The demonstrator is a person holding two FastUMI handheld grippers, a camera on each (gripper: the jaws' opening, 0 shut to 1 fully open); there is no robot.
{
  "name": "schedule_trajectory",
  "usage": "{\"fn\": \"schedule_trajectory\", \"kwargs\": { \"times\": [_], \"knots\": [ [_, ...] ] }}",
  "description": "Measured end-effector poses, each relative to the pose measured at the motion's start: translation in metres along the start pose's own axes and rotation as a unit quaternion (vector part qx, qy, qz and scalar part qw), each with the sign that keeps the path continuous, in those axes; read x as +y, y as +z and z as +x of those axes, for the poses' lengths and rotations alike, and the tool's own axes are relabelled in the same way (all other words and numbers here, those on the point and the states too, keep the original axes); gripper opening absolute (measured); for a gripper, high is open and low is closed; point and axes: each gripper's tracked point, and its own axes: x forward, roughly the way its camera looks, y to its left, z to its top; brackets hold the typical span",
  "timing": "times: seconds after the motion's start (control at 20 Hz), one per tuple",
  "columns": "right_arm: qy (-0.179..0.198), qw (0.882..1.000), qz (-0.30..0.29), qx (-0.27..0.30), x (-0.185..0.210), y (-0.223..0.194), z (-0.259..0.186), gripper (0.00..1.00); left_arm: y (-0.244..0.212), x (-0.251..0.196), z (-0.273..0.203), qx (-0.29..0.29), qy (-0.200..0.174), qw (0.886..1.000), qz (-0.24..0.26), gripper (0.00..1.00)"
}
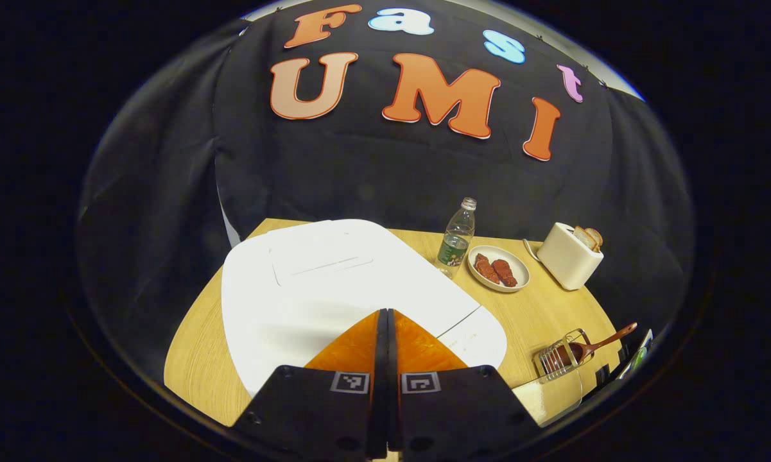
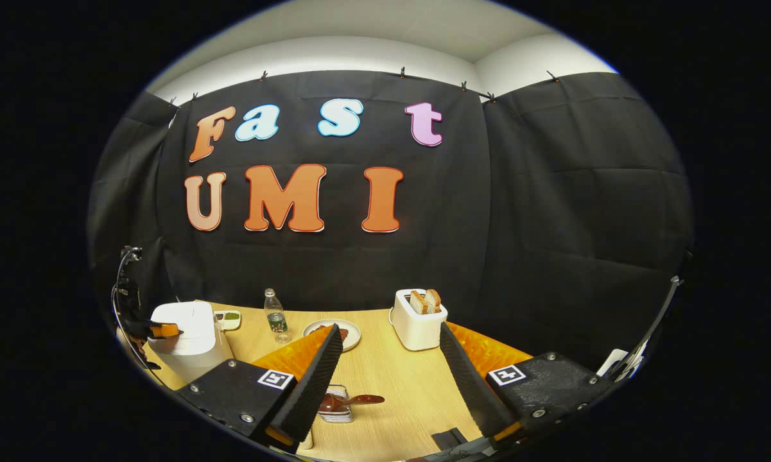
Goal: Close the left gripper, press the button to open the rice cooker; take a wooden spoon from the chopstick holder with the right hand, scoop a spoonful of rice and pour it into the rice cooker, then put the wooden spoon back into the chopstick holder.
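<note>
The white rice cooker point(image 1: 321, 289) stands with its lid down on the wooden table point(image 1: 533, 314). My left gripper point(image 1: 385, 312) is shut with nothing between its fingers, its tips just over the front of the lid. In the right gripper view that left gripper point(image 2: 164, 331) rests against the top of the cooker point(image 2: 189, 343). A wooden spoon point(image 1: 606, 342) lies in the wire chopstick holder point(image 1: 560, 354) at the right. My right gripper point(image 2: 390, 330) hangs open above the table, with the spoon point(image 2: 353, 401) and holder point(image 2: 337, 412) below its left finger.
A water bottle point(image 1: 457, 239), a plate of reddish meat pieces point(image 1: 498, 269) and a white toaster with bread slices point(image 1: 570, 255) stand behind the cooker. A white container point(image 1: 549, 396) sits near the holder. A small dish point(image 2: 228, 318) lies beyond the cooker.
</note>
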Motion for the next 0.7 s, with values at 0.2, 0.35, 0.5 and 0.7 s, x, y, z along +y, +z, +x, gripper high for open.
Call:
{"fn": "schedule_trajectory", "kwargs": {
  "times": [0.2, 0.35, 0.5, 0.7],
  "knots": [
    [0.011, 1.0, 0.013, 0.002, 0.01, -0.004, 0.0, 0.95, -0.011, 0.0, -0.003, 0.027, 0.011, 0.999, -0.013, 0.05],
    [0.026, 1.0, 0.01, 0.011, 0.021, -0.012, -0.001, 0.94, -0.005, -0.001, -0.001, 0.005, 0.005, 1.0, 0.01, 0.05],
    [0.027, 1.0, 0.007, 0.01, 0.019, -0.014, -0.002, 0.95, 0.001, 0.003, -0.009, 0.002, 0.019, 1.0, 0.014, 0.05],
    [0.029, 0.999, 0.019, -0.002, 0.017, -0.009, -0.001, 0.95, 0.058, 0.016, -0.044, -0.076, 0.066, 0.994, 0.045, 0.05]
  ]
}}
